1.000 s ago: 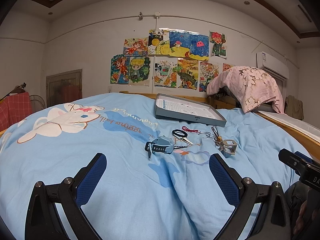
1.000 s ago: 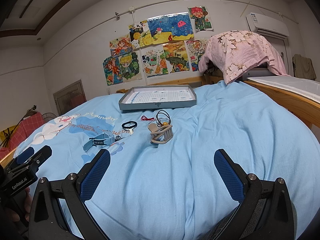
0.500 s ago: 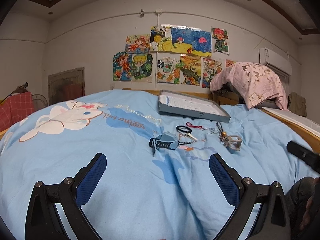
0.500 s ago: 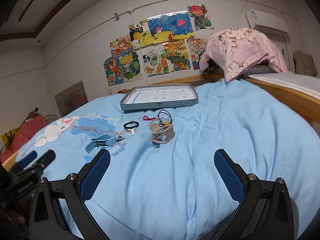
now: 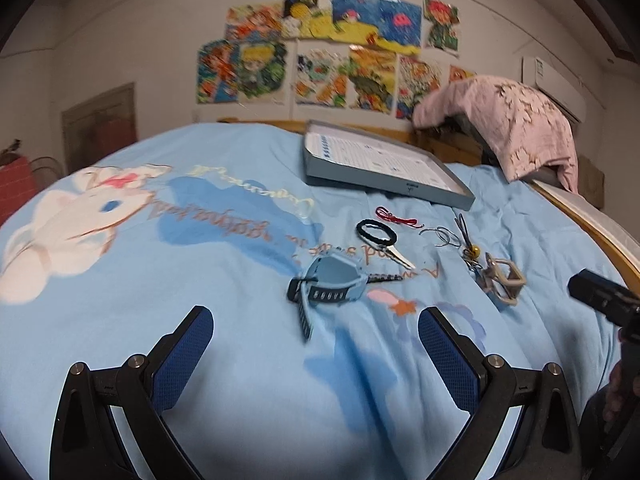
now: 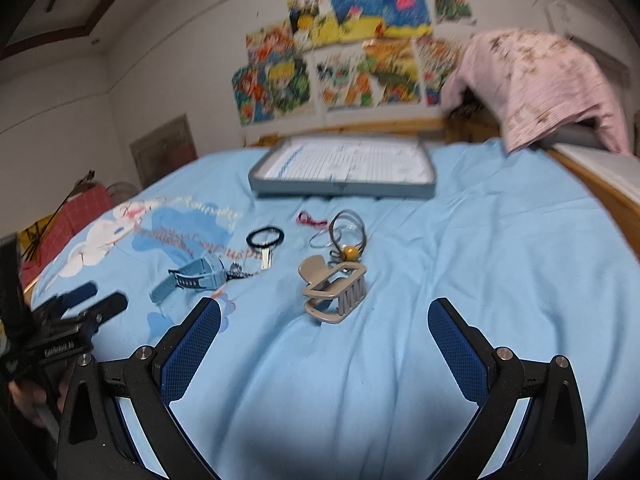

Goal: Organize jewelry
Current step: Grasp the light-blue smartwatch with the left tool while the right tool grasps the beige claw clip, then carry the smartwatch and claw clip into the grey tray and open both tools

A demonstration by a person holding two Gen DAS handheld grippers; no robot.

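On the blue bedspread lie a light-blue watch (image 5: 330,282) (image 6: 196,276), a black hair tie (image 5: 376,233) (image 6: 265,237) with a silver clip, a red string (image 5: 394,216) (image 6: 310,218), thin rings (image 5: 440,236) (image 6: 340,228), a cord with a yellow bead (image 5: 474,250) (image 6: 350,252) and a beige hair claw (image 5: 502,278) (image 6: 334,286). A grey tray (image 5: 384,184) (image 6: 340,190) sits behind them. My left gripper (image 5: 316,356) is open just short of the watch. My right gripper (image 6: 324,352) is open just short of the claw.
A wooden bed frame (image 6: 600,184) runs along the right side. A pink floral cloth (image 5: 508,120) is draped at the back right. Drawings hang on the wall (image 5: 320,56). A red checked item (image 6: 68,216) stands at the left. The other gripper's body shows in each view's edge (image 5: 604,300) (image 6: 60,332).
Both grippers have moved forward and tilted down toward the items, which now appear larger and closer. The jaws stayed open. Nothing on the bed has moved.
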